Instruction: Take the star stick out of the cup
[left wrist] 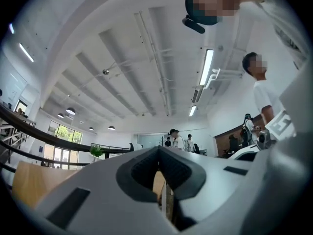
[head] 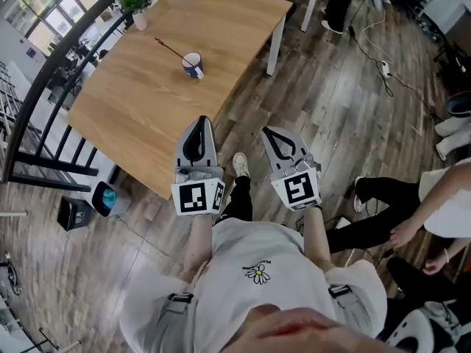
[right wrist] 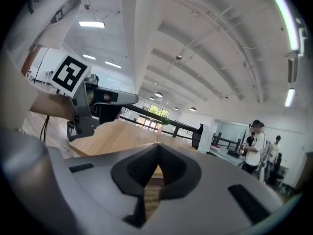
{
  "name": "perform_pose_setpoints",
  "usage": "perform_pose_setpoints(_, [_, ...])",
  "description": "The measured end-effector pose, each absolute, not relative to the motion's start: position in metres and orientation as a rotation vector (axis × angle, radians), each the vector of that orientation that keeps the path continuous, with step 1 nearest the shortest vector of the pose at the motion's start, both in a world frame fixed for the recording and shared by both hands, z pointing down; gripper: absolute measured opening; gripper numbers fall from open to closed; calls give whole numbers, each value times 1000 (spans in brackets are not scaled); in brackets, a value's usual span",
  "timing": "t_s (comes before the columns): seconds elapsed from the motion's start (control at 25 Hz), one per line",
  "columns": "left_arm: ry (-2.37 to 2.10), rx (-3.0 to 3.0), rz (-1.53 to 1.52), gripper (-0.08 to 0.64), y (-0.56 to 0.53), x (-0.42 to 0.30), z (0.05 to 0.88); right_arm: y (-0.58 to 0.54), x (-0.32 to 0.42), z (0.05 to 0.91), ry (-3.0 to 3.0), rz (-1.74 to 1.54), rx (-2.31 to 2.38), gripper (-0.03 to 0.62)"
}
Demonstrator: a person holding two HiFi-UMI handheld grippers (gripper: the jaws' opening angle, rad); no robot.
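Observation:
A white cup with blue print (head: 193,65) stands near the middle of the wooden table (head: 147,109). A thin dark stick (head: 170,48) leans out of it toward the far left. My left gripper (head: 200,120) is held at the table's near edge, shut and empty. My right gripper (head: 269,132) is beside it over the floor, also shut with nothing in it. Both grippers point upward, well short of the cup. In the left gripper view the jaw tips (left wrist: 158,148) meet; in the right gripper view the tips (right wrist: 157,144) meet too.
A small potted plant (head: 135,4) stands at the table's far left corner. A black railing (head: 44,87) runs along the table's left side. A bin (head: 105,198) sits on the floor below the near corner. People sit at the right (head: 412,204). Cables (head: 383,68) lie on the floor.

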State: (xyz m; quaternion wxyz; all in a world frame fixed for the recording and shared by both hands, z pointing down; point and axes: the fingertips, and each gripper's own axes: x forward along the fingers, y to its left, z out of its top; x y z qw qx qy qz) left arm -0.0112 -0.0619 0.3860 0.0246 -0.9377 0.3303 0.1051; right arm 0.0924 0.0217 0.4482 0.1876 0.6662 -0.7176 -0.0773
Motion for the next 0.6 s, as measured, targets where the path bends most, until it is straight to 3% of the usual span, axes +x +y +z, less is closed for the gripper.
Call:
perform_pose_setpoints(0.32, [1091,-2822,462,17,-222,58,319,-159,173,359,-2043,-435,1805,9])
perform_pose_setpoints(0.6, [1219,-2749,470,17,-283,76,315,-234,196,356,-2226,-428,1735,8])
